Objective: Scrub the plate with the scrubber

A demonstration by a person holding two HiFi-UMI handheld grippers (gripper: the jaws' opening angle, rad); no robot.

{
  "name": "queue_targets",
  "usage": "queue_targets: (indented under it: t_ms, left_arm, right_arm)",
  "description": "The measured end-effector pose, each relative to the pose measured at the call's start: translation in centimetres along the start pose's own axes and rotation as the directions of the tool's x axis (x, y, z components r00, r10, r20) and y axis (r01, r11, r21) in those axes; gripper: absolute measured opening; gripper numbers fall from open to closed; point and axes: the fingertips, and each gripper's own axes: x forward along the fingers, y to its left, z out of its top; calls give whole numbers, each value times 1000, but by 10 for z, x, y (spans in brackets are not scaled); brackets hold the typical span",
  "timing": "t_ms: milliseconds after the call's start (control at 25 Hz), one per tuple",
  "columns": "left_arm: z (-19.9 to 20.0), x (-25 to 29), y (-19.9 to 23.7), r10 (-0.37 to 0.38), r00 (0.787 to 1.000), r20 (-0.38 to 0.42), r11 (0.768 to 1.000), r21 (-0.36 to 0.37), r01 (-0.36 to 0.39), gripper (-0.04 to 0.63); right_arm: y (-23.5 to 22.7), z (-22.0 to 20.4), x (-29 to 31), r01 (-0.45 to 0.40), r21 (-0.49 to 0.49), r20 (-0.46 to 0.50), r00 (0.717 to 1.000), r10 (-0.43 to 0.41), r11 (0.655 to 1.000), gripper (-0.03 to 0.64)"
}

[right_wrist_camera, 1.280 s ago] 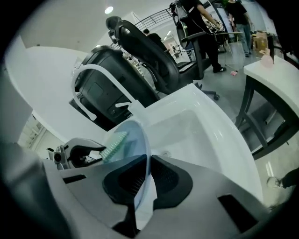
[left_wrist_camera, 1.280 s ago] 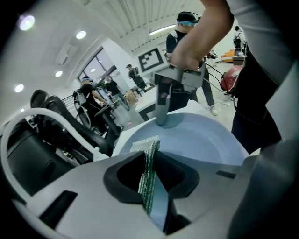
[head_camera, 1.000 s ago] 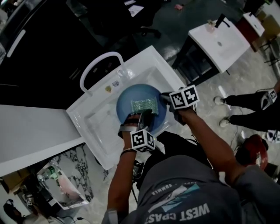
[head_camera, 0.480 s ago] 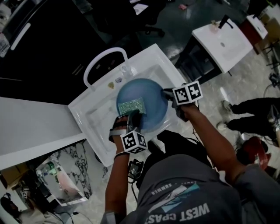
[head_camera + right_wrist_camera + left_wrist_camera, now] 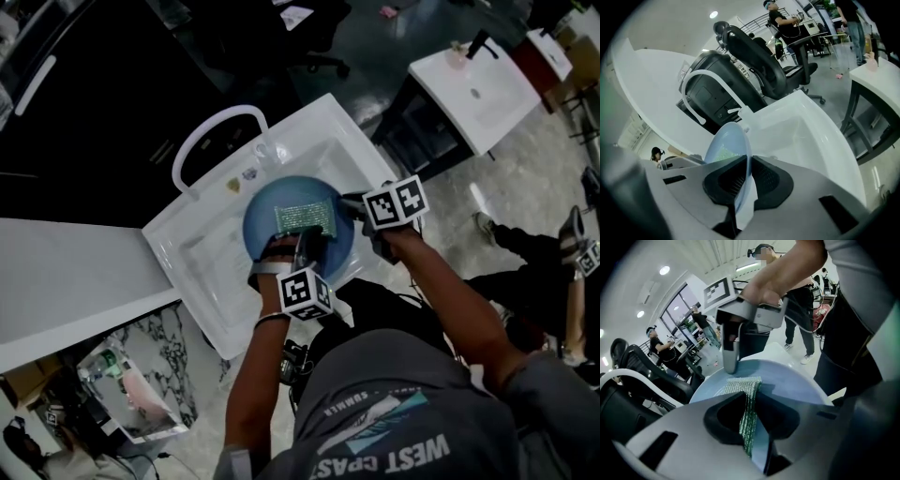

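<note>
White and glossy, the moulded sink (image 5: 192, 246) juts from the end of a pale counter (image 5: 66, 277), with an arched white tap (image 5: 214, 127) at its back edge. From the head view, the round blue plate (image 5: 272, 202) lies over the basin, face up, and the rectangular green scrubber (image 5: 302, 216) lies flat on it. Both bare forearms reach down and forward, the left from the near side and the right from the plate's right edge. Only the left gripper view shows the grip of the left gripper (image 5: 302, 246): its jaws are clenched on the near end of the scrubber, whose glinting woven mesh runs out onto the smooth plate. Only the right gripper view shows the right gripper (image 5: 349, 202) pinching the plate's thin rim edge-on between ribbed black pads. That view also takes in a black office chair (image 5: 759, 54) behind the sink, which the head view barely shows.
</note>
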Motion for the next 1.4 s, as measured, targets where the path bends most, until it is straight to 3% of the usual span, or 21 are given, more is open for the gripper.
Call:
queue_targets:
  t_ms: [160, 320, 600, 840, 1040, 1280, 1400]
  left_arm:
    - [9, -2, -33, -72, 997, 10, 997, 14, 72, 75]
    - [-1, -9, -48, -87, 996, -15, 996, 10, 88, 75]
    - [-48, -25, -1, 47, 992, -116, 994, -94, -58, 75]
    - [-43, -20, 28, 87, 990, -113, 990, -102, -98, 75]
    - [-22, -11, 14, 39, 997, -59, 995, -86, -44, 75]
    - [5, -9, -33, -62, 998, 14, 997, -51, 63, 75]
    - [9, -14, -48, -79, 997, 23, 996, -49, 80, 74]
  right_arm:
    - [-17, 8, -9, 25, 8, 27, 999, -26, 1000, 51]
    - [-27, 17, -17, 43, 14, 52, 998, -43, 999, 51]
    - [-17, 7, -15, 20, -6, 28, 999, -20, 1000, 51]
    - [16, -14, 3, -42, -27, -30, 999, 41, 999, 52]
    - [20, -16, 4, -47, -36, -37, 998, 46, 998, 52]
    - [-2, -7, -8, -15, -18, -10, 1000, 14, 1000, 55]
    - [-12, 2, -14, -4, -3, 15, 1000, 4, 1000, 55]
